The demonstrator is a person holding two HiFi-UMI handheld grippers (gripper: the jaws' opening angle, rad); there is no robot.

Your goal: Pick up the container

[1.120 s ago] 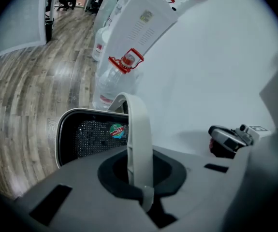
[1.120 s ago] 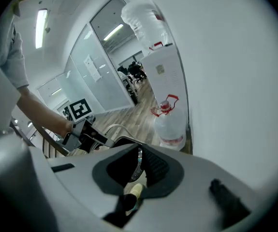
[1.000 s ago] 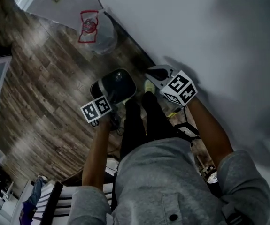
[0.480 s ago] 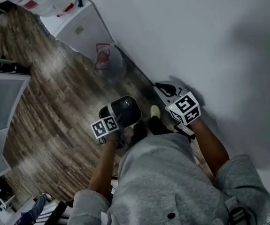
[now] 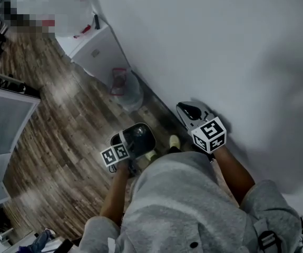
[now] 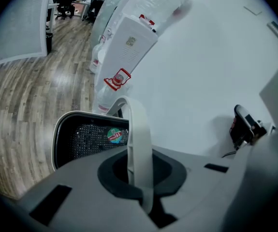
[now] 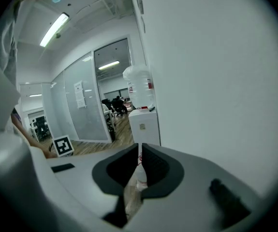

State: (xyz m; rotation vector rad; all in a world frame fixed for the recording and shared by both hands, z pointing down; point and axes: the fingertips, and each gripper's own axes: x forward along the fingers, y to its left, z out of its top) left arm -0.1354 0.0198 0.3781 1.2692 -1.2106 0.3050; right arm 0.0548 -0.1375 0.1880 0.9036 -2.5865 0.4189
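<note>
The container (image 5: 139, 137) is a dark bin with a white rim and a white arched handle. It hangs over the wooden floor in front of the person. My left gripper (image 5: 124, 145) is shut on that handle. In the left gripper view the handle (image 6: 138, 144) runs straight between the jaws, and the bin's meshed inside with a round sticker (image 6: 90, 135) shows behind it. My right gripper (image 5: 189, 112) is held up close to the white wall. In the right gripper view its jaws (image 7: 139, 164) are together with nothing between them.
A white water dispenser (image 5: 92, 50) stands against the wall ahead, with a clear jug with a red label (image 5: 125, 91) on the floor beside it. A glass partition (image 5: 3, 121) lies to the left. The white wall (image 5: 235, 51) runs along the right. The person's shoe (image 5: 175, 140) is below the grippers.
The head view has swung, so the dispenser and the partition have come into sight. Both grippers sit slightly lower in the view. The left gripper still holds the container's handle.
</note>
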